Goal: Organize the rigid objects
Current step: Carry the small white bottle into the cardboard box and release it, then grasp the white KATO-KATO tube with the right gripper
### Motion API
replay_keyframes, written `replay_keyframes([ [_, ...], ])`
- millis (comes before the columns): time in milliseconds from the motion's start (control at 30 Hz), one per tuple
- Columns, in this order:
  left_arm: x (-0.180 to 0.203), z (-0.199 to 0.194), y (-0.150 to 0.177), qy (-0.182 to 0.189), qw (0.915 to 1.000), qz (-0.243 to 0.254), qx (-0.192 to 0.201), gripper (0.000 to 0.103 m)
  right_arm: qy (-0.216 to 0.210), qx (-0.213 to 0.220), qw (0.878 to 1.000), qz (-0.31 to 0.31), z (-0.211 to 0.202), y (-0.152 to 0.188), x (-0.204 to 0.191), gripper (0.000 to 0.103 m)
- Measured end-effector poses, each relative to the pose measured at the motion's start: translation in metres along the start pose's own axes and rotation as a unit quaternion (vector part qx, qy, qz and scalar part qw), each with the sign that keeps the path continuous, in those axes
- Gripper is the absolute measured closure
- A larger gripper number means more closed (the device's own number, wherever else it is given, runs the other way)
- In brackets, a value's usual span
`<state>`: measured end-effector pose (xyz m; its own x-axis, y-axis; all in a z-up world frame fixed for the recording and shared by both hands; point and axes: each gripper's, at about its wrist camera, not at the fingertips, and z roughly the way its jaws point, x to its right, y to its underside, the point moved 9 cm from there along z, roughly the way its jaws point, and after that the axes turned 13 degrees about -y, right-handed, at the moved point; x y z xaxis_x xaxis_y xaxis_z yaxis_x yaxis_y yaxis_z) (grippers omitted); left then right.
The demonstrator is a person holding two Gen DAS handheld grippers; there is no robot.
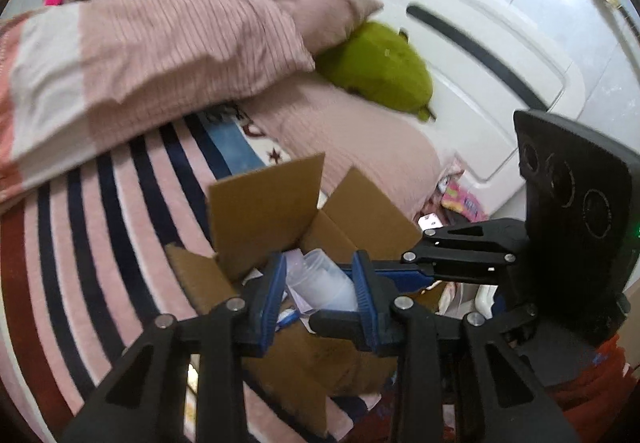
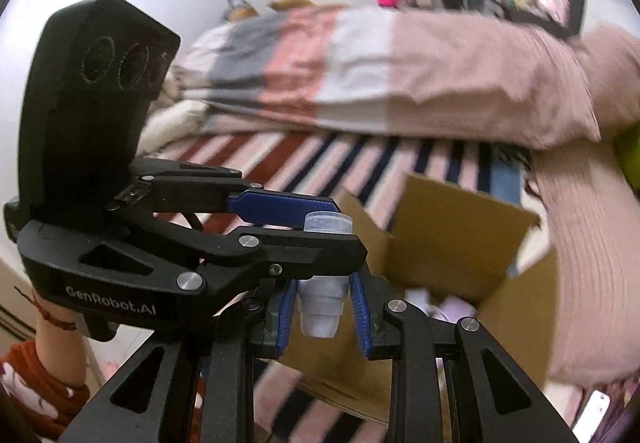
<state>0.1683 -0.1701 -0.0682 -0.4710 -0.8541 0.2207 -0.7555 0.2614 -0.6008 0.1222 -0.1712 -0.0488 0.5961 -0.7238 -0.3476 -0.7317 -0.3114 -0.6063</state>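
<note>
- Left wrist view: striped pink bedspread [image 1: 100,227], carrying all below.
- Open brown cardboard box [image 1: 264,211], near its edge by the white headboard; papers and small items inside, sorting judged part done.
- Left gripper [image 1: 320,283], clamped on a translucent ribbed plastic cup [image 1: 324,283] above the box.
- Right gripper [image 2: 322,307], jaws narrow around the cup's lower end; contact unclear.

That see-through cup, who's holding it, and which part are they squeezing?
Both grippers hold the clear plastic cup. The left gripper squeezes its sides near the wide rim. The right gripper pinches its narrow bottom end, above the cardboard box.
</note>
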Motion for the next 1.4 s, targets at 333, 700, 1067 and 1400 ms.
replay_keyframes([
  [333,0.006,0.026,0.005,-0.048,0.998,0.017,-0.038,0.039,0.025,-0.063,0.996,0.049,0.017,0.03,0.044,0.069],
  [700,-0.044,-0.054,0.015,-0.109,0.9934,-0.003,0.036,0.028,0.01,-0.011,0.999,-0.033,0.006,0.013,-0.031,0.065],
  [1067,-0.163,-0.089,0.105,-0.19,0.9761,-0.086,0.062,0.024,-0.082,-0.036,0.993,-0.083,0.085,0.044,-0.153,0.065],
  [1400,-0.198,-0.061,0.18,-0.185,0.9737,-0.127,0.04,0.025,0.033,-0.057,0.998,0.015,0.171,0.108,-0.097,0.062],
])
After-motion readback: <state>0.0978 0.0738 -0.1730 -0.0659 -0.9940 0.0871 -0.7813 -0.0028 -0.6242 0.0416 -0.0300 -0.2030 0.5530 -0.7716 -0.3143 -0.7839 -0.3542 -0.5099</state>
